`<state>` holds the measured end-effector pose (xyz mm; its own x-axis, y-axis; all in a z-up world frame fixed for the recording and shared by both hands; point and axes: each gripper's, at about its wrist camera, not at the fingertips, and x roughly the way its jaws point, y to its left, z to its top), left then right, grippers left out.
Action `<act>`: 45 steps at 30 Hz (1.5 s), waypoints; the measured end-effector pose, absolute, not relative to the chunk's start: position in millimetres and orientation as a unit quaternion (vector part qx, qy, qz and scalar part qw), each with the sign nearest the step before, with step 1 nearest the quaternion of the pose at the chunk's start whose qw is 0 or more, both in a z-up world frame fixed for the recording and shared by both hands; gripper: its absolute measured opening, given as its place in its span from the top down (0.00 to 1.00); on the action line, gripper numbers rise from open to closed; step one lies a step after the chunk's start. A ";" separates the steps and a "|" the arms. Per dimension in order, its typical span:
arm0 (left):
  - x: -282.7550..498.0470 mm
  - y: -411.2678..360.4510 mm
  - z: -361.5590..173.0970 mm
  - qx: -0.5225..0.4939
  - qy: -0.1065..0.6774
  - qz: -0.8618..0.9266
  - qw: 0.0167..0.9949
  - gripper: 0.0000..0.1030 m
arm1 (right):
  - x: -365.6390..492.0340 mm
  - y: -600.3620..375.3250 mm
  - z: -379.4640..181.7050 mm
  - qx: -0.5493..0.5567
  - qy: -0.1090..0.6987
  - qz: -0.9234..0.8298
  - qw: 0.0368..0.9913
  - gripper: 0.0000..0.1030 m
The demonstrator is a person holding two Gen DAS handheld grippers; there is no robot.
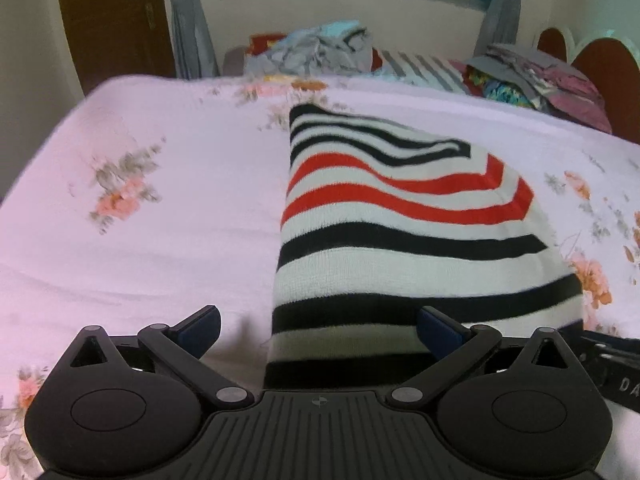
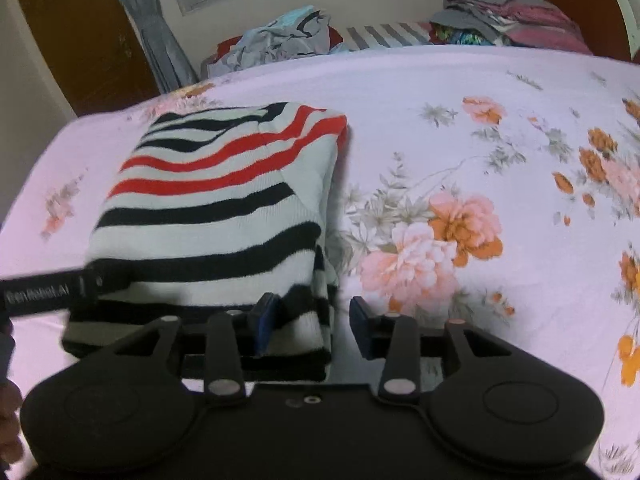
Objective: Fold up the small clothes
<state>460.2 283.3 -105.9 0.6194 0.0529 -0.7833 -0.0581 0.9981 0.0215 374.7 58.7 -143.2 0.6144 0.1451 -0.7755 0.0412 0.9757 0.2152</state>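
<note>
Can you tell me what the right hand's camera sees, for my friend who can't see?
A folded white knit top with black and red stripes lies on a pink flowered bedsheet. The right gripper is open around its near corner.

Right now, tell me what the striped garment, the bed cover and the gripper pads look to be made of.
Striped garment: a knit, probably cotton or acrylic yarn; fine ribbed loops and a soft matte face show on the white bands.
Bed cover: thin woven fabric, matte, with a printed flower pattern and shallow creases.
Left gripper pads: dark blue, dull, likely rubber or foam; the arms look like matte black plastic.
</note>
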 end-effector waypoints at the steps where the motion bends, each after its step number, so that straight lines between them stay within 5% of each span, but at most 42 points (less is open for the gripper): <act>1: 454.0 283.1 -101.7 -0.008 0.430 0.030 0.902 0.00 | 370.5 57.4 -139.7 0.106 0.435 0.033 0.894 0.61; 25: 185.8 233.9 23.0 0.020 0.311 0.118 0.943 0.00 | 148.0 10.2 -27.5 0.051 0.346 0.159 0.923 0.34; 28: 155.7 232.6 35.0 0.013 0.321 0.115 0.940 0.00 | 112.6 6.5 -7.4 0.034 0.313 0.134 0.940 0.12; 31: 125.5 227.2 47.7 0.026 0.317 0.115 0.941 0.00 | 81.1 3.0 12.1 0.022 0.267 0.108 0.957 0.02; 45: 55.8 227.2 86.3 -0.018 0.306 0.111 0.945 0.00 | 20.4 0.2 43.7 0.026 0.212 0.111 0.971 0.00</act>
